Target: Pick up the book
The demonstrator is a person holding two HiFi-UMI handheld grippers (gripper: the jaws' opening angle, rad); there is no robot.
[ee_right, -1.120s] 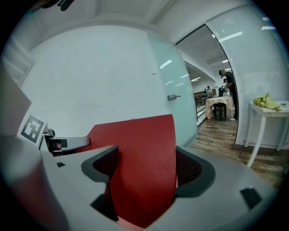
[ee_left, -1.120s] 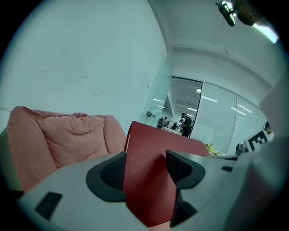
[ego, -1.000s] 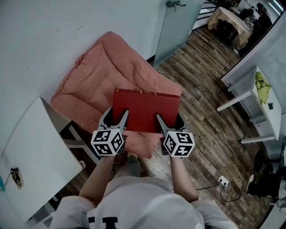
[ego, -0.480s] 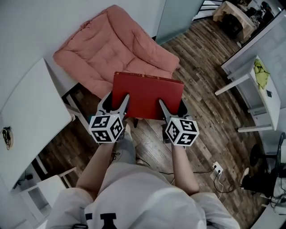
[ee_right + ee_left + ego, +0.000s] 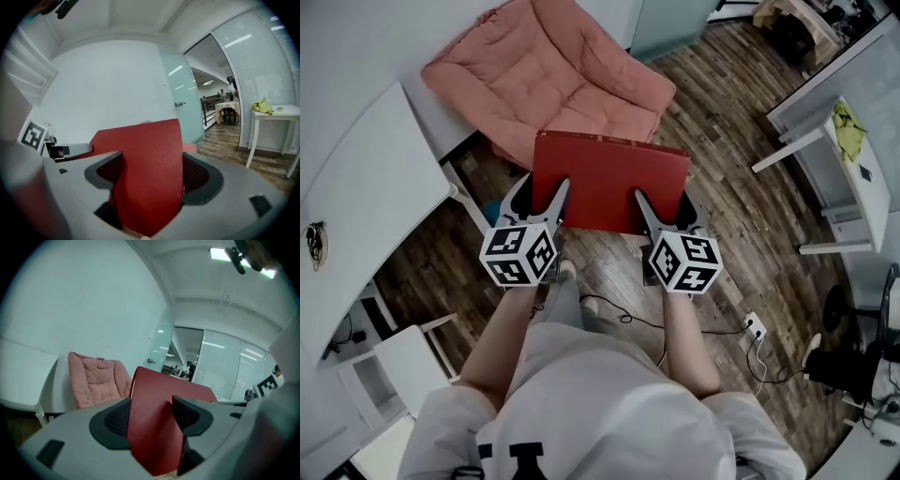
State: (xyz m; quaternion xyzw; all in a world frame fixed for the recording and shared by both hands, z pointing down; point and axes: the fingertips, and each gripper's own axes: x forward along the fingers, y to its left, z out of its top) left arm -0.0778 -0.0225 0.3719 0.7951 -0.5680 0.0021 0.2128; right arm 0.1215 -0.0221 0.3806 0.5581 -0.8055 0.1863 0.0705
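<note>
- In the head view the book [image 5: 609, 183] is held up flat at the frame's centre, above the wooden floor [image 5: 741, 216] and clear of it.
- Its far edge overlaps the front edge of the pink armchair [image 5: 562, 75] at the upper centre. From this angle I cannot tell whether the two touch.
- A white table [image 5: 366, 178] fills the left edge, its corner near the left gripper [image 5: 539, 195].
- Bare floor runs from the book's right side to the white desk [image 5: 834, 150] at the right edge.
- A wall socket with a cable [image 5: 755, 325] lies on the floor at the lower right, well apart from the book.
- The left gripper is clamped on the book's near left edge, and the right gripper [image 5: 666, 208] is clamped on its near right edge. In each gripper view the dark pads press on both faces of the cover.
- The book is a plain red hardback, wide and thin, with square corners and a matte cover.
- No title or print can be made out on it.
- In both gripper views the grey jaw bodies cut off the book's lower part.
- The page block shows only as a thin pale line along the far edge.
- Behind the glass wall at the upper right, figures and furniture are too small to make out.
</note>
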